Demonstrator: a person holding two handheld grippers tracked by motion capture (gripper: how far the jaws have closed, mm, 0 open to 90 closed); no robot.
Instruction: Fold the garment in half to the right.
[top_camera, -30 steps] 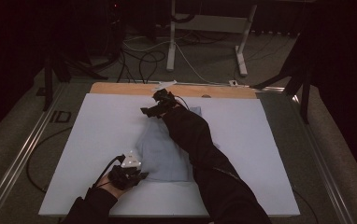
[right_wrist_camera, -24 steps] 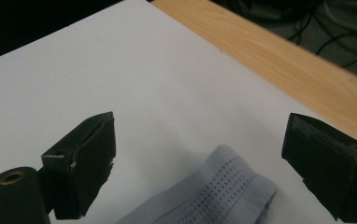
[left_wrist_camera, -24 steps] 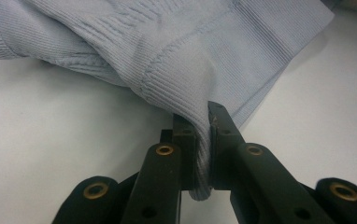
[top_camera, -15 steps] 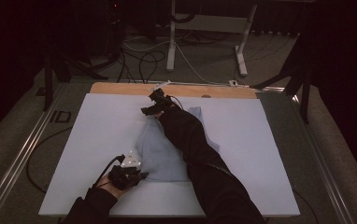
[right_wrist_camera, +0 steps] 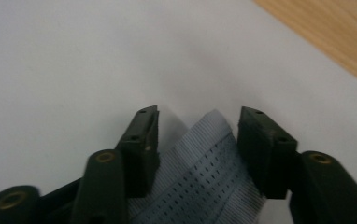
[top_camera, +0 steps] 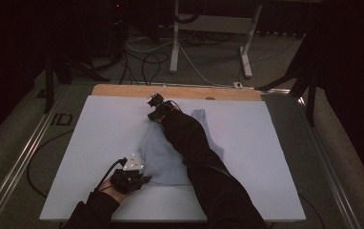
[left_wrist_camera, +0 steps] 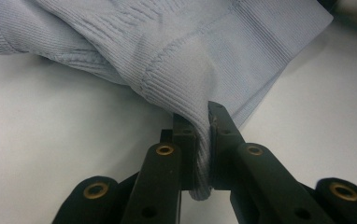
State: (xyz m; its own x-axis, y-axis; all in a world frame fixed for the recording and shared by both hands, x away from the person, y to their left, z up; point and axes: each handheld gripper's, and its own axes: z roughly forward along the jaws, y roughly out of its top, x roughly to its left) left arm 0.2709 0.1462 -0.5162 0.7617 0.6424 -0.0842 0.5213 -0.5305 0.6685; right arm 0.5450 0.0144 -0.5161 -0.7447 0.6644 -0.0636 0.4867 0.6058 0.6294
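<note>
Lowered onto the far strap of the pale-blue knit top (top_camera: 163, 155) mid-tabletop (top_camera: 275, 143), right hand-held gripper (right_wrist_camera: 197, 128) has been closing around it, left hand-held gripper (left_wrist_camera: 203, 123) clamps the hem; next, probably pinch and fold.

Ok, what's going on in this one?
A person works on a pale blue knit garment spread on a white table, a gripper in each hand. The left gripper is clamped on a ribbed edge near the person. The right gripper, reaching to the far end, has just been closing its jaws around a strap-like tip of the cloth, with gaps on both sides.
</note>
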